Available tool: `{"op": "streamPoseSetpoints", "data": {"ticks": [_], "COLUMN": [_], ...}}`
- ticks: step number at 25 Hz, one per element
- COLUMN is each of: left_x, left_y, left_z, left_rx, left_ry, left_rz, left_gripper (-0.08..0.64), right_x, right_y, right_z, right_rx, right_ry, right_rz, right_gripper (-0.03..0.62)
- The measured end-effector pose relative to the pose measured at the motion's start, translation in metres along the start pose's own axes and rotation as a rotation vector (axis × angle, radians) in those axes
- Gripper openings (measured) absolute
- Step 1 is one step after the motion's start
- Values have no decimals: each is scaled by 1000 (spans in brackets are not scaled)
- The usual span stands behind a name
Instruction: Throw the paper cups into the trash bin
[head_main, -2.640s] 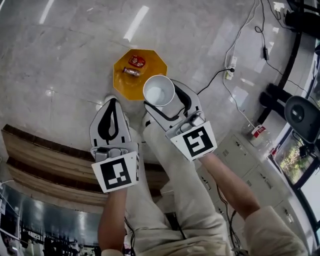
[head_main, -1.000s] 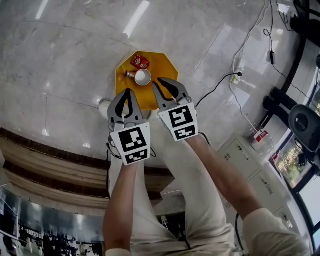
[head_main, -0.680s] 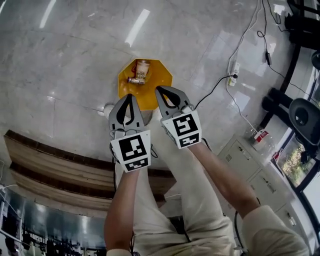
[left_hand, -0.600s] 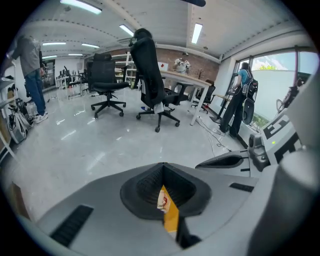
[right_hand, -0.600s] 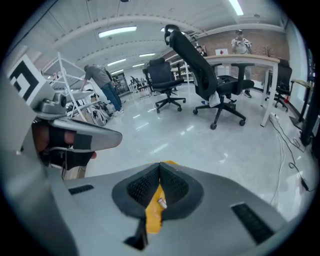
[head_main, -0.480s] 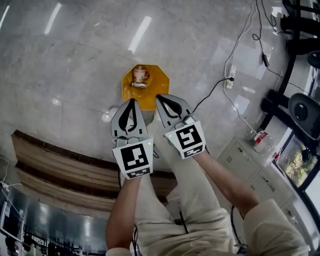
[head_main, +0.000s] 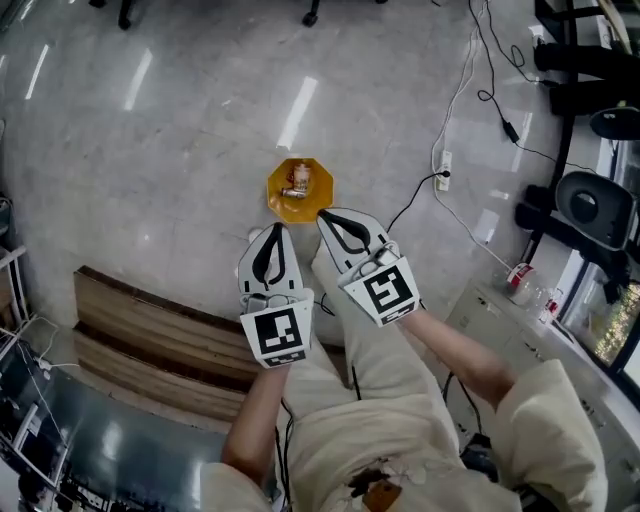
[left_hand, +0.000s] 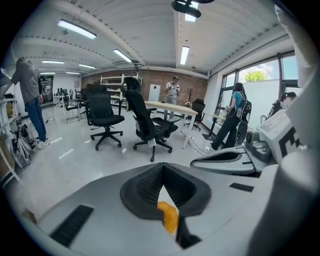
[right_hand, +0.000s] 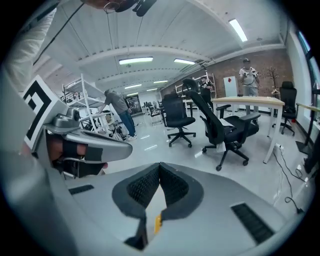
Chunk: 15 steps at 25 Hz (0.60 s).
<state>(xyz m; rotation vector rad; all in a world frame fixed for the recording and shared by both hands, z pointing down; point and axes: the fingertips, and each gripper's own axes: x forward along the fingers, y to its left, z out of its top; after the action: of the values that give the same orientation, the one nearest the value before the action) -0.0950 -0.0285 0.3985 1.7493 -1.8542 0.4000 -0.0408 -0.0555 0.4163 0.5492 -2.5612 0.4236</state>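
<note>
An orange eight-sided trash bin (head_main: 299, 191) stands on the grey floor just beyond both grippers. A paper cup (head_main: 302, 176) lies in it beside a small can and red litter. My left gripper (head_main: 272, 231) is shut with nothing in it, its tip just short of the bin's near left. To its right, my right gripper (head_main: 326, 214) is also shut and empty, its tip near the bin's near edge. In the left gripper view the left gripper (left_hand: 162, 167) shows its pads meeting, with an orange patch behind them. The right gripper view shows the right gripper (right_hand: 160, 166) shut the same way.
A wooden platform (head_main: 150, 335) runs along the lower left. A power strip (head_main: 441, 170) and cables trail on the floor at the right, near a chair base (head_main: 590, 210) and a white cabinet (head_main: 530, 330). Both gripper views show office chairs (left_hand: 150, 125) and people in the distance.
The paper cup that my right gripper held over the bin now lies inside it. Both grippers have drawn back and are empty, and the bin looks smaller and farther off.
</note>
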Motion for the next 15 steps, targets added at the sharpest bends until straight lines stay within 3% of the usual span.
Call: {"op": "streamPoseSetpoints", "data": {"ticks": [10,15], "left_x": [-112,-166], "left_y": [-33,-48], "left_z": [123,163], "left_rx": [96,82], "left_ry": [-163,-237], "left_rz": [-4,0], "left_gripper": [5,5], "right_x": [-90,-143], "right_y": [47,83], "right_z": [119,181], "right_rx": [-66,-128], "right_ry": [-102,-182], "right_rz": [45,95], "right_gripper": [6,6]}}
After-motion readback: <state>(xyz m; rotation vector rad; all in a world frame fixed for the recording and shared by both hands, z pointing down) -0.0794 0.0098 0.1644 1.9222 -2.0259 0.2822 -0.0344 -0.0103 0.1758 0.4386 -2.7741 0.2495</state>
